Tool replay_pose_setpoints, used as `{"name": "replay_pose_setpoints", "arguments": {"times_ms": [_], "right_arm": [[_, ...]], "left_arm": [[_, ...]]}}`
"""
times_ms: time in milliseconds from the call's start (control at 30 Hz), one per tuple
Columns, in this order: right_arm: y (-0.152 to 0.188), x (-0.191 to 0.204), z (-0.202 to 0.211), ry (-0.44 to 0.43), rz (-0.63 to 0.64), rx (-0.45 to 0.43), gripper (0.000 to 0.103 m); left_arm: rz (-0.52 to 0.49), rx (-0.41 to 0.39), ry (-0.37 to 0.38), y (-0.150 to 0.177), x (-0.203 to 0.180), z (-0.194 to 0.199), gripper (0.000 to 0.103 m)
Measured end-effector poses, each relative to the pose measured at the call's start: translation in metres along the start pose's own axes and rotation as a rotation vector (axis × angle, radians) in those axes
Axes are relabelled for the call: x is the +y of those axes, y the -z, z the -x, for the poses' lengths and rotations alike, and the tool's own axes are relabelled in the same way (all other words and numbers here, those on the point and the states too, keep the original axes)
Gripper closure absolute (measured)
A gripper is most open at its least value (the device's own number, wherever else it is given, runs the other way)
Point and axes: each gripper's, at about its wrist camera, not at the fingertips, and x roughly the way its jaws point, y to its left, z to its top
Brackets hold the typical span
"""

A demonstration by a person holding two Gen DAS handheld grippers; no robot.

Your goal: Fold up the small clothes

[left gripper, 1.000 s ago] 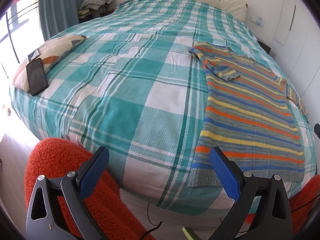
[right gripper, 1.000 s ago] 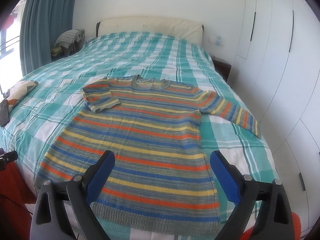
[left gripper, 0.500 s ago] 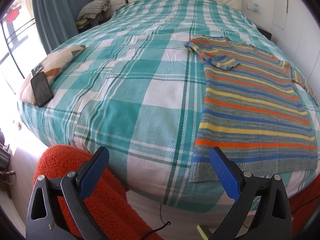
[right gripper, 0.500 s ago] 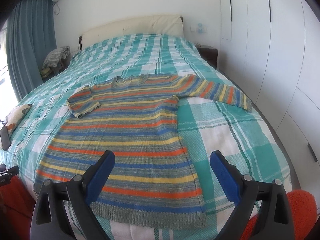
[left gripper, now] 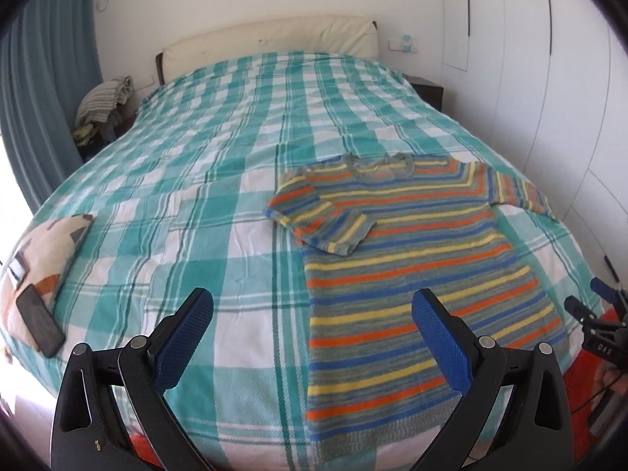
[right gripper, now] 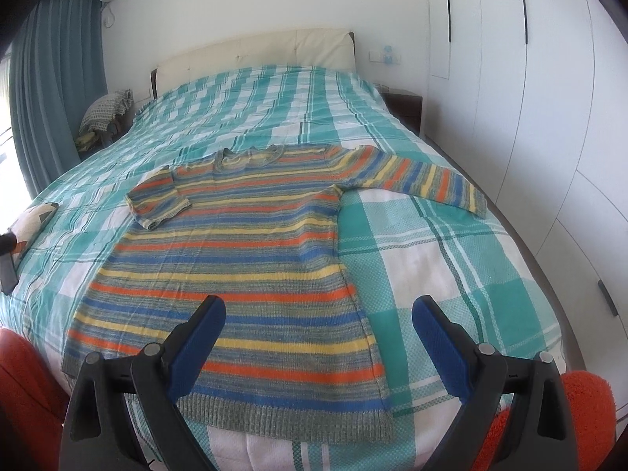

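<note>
Sweater (right gripper: 231, 259) — striped in orange, blue, yellow and grey — lies flat, neck toward the headboard, on the foot half of the bed (right gripper: 451, 259). One sleeve is folded in over the chest; the other (right gripper: 428, 180) stretches out toward the wardrobe side. Left tongs (left gripper: 312, 324) stand wide and empty above the checked cover, beside the garment's hem edge. Right tongs (right gripper: 318, 327) also stand wide and empty, above the hem corner nearest the wardrobe. Compared with a second ago, both cameras sit higher and are pitched up — headboard and wall now show fully in the left view. Sweater's layout is unchanged. Phone (left gripper: 39, 320) rests on a cushion (left gripper: 43, 251) at the bed's left edge.
</note>
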Motion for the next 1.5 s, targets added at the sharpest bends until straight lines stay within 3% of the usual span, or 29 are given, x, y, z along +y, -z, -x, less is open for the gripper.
{"name": "replay_pose_setpoints", "arguments": {"times_ms": [100, 233, 333, 367, 400, 500, 567, 633, 700, 767, 833, 967, 1133, 1167, 1233, 1267, 1300, 1333, 1367, 1400, 1500], "right_arm": [[0.0, -0.003, -0.008, -0.014, -0.017, 0.016, 0.008], [0.005, -0.006, -0.015, -0.049, -0.037, 0.055, 0.008], [0.012, -0.008, -0.018, -0.067, -0.034, 0.087, 0.008], [0.014, -0.009, -0.018, -0.068, -0.033, 0.093, 0.008], [0.015, -0.011, -0.018, -0.069, -0.037, 0.097, 0.008], [0.014, -0.017, -0.023, -0.069, -0.064, 0.111, 0.008], [0.014, -0.018, -0.027, -0.072, -0.076, 0.122, 0.008], [0.015, -0.016, -0.03, -0.08, -0.073, 0.132, 0.008], [0.016, -0.011, -0.033, -0.09, -0.054, 0.138, 0.008], [0.017, -0.004, -0.037, -0.106, -0.029, 0.146, 0.008], [0.019, 0.004, -0.04, -0.124, -0.002, 0.158, 0.008], [0.023, 0.018, -0.044, -0.139, 0.054, 0.173, 0.008], [0.026, 0.023, -0.049, -0.141, 0.08, 0.193, 0.008], [0.027, 0.023, -0.05, -0.143, 0.082, 0.199, 0.008], [0.026, 0.023, -0.051, -0.143, 0.084, 0.205, 0.008], [0.025, 0.023, -0.05, -0.142, 0.083, 0.199, 0.008], [0.024, 0.022, -0.049, -0.14, 0.08, 0.188, 0.008], [0.022, 0.022, -0.049, -0.138, 0.079, 0.175, 0.008], [0.019, 0.022, -0.048, -0.131, 0.079, 0.166, 0.008], [0.016, 0.022, -0.049, -0.122, 0.08, 0.161, 0.008], [0.01, 0.027, -0.057, -0.094, 0.086, 0.164, 0.007]], "left_arm": [[-0.159, 0.077, 0.087, -0.039, -0.027, -0.07, 0.001], [-0.284, 0.228, 0.06, -0.045, -0.055, -0.172, 0.01], [-0.295, 0.348, 0.021, -0.032, -0.056, -0.23, 0.036], [-0.258, 0.397, 0.036, -0.028, -0.05, -0.245, 0.07], [-0.21, 0.433, 0.055, -0.026, -0.043, -0.255, 0.098], [-0.004, 0.362, 0.063, -0.044, -0.006, -0.24, 0.101], [0.195, 0.271, 0.064, -0.067, 0.044, -0.216, 0.101], [0.416, 0.211, 0.015, -0.081, 0.112, -0.198, 0.101], [0.596, 0.189, -0.096, -0.081, 0.181, -0.192, 0.101], [0.703, 0.199, -0.223, -0.071, 0.236, -0.195, 0.101], [0.773, 0.228, -0.285, -0.054, 0.27, -0.202, 0.102], [0.864, 0.286, -0.32, -0.021, 0.295, -0.22, 0.102], [0.836, 0.411, -0.407, 0.004, 0.302, -0.248, 0.103], [0.853, 0.442, -0.386, 0.014, 0.306, -0.252, 0.103], [0.924, 0.397, -0.376, 0.03, 0.31, -0.232, 0.1], [0.955, 0.372, -0.351, 0.037, 0.308, -0.217, 0.095], [0.971, 0.349, -0.301, 0.042, 0.302, -0.201, 0.076], [0.964, 0.324, -0.25, 0.046, 0.29, -0.181, 0.064], [0.938, 0.298, -0.221, 0.05, 0.275, -0.16, 0.042], [0.9, 0.272, -0.2, 0.053, 0.256, -0.138, 0.028], [0.765, 0.205, -0.099, 0.073, 0.19, -0.074, 0.015]]}}
